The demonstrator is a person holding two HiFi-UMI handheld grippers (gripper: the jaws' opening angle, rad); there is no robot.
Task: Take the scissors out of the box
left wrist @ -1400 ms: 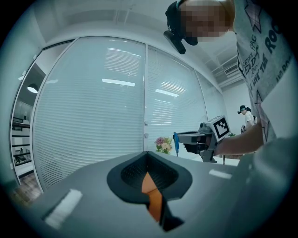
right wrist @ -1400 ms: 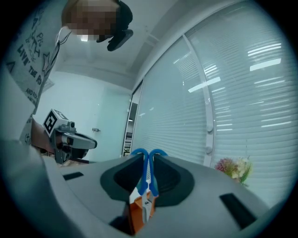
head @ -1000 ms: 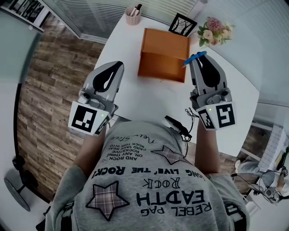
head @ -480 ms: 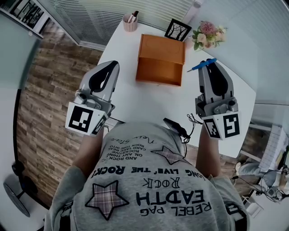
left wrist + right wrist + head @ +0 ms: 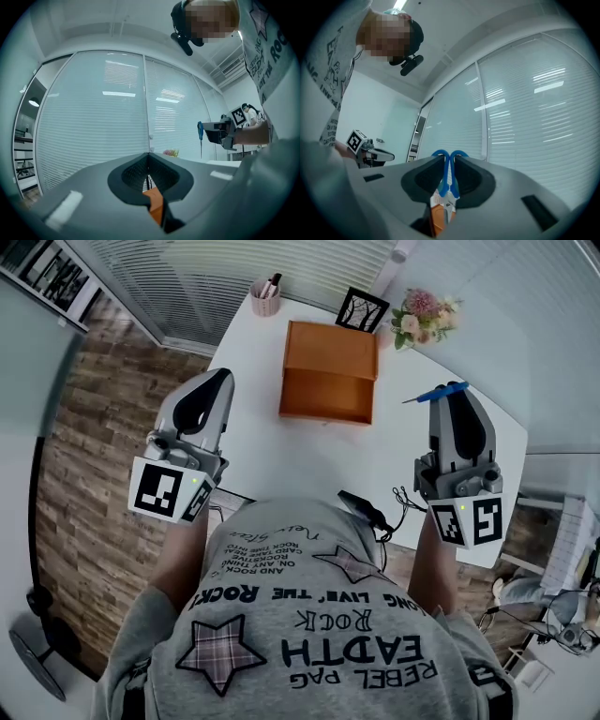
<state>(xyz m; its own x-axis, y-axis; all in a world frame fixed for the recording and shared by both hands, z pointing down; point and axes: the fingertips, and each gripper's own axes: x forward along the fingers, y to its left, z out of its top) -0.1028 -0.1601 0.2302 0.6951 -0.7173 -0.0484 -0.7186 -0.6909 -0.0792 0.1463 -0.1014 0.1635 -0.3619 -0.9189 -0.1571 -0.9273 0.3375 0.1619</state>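
The right gripper (image 5: 449,158) has its two dark jaws closed on a pair of scissors with blue plastic handles (image 5: 448,176). The handle loops poke out past the jaw tips, and the metal pivot sits lower down between the pads. In the head view the right gripper (image 5: 456,393) is held above the right part of a white table (image 5: 281,451), and the scissors (image 5: 433,393) stick out sideways from its tips. They are outside the open orange box (image 5: 328,371) and off to its right, not touching it.

The left gripper (image 5: 149,156) has its jaws together with nothing between them; only a sliver of the orange box shows through the gap below the tips. In the head view the left gripper (image 5: 221,379) hangs over the table's left edge, so the box lies ahead of and between the two grippers.

Behind the box, along the far edge of the table, stand a pink cup holding pens (image 5: 266,298), a black-framed picture of a bare tree (image 5: 362,308) and a bunch of pink and cream flowers (image 5: 420,315). White window blinds (image 5: 234,277) close off the far side, and a brown wood-plank floor (image 5: 103,437) runs to the left. A person in a grey printed shirt (image 5: 309,634) fills the lower part of the head view.
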